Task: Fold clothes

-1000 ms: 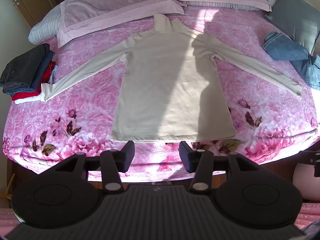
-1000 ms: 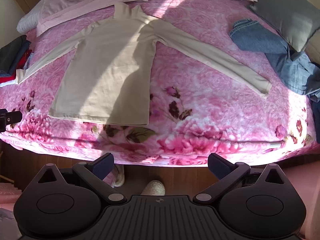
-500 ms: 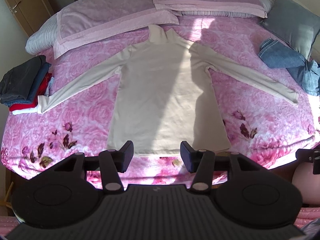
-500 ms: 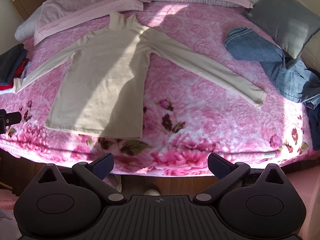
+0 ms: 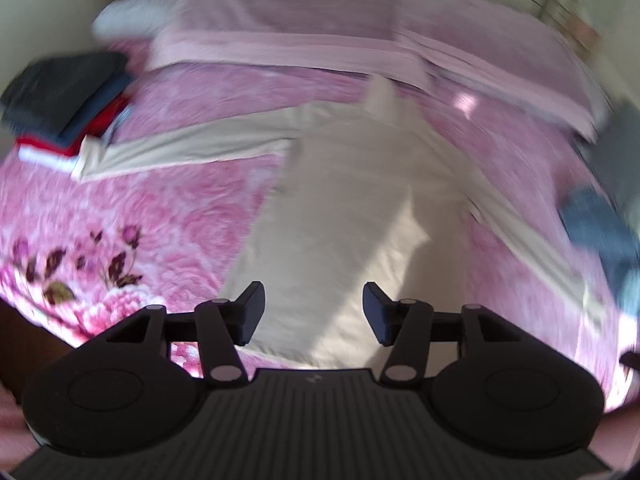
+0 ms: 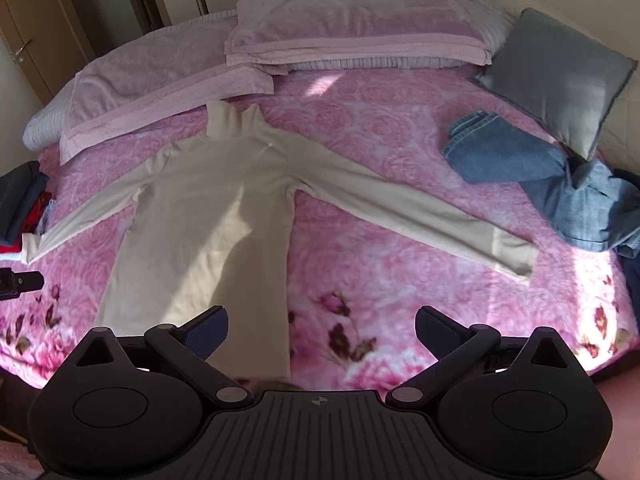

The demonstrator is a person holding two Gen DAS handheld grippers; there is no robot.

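Observation:
A cream long-sleeved turtleneck (image 6: 216, 220) lies flat on the pink floral bedspread (image 6: 380, 280), sleeves spread to both sides, collar toward the pillows. In the blurred left wrist view it (image 5: 352, 208) fills the middle. My left gripper (image 5: 312, 312) is open and empty above the shirt's hem. My right gripper (image 6: 320, 330) is open wide and empty, over the bedspread at the shirt's lower right corner. The right sleeve cuff (image 6: 516, 260) lies to the right.
Pink pillows (image 6: 352, 28) lie along the head of the bed. A grey cushion (image 6: 556, 76) and crumpled blue jeans (image 6: 540, 176) lie on the right. A stack of folded dark and red clothes (image 5: 68, 100) sits at the left edge by the left cuff.
Both grippers have moved forward over the bed toward the shirt's hem. The left one has swung fast toward the left, blurring its view. Both stay open.

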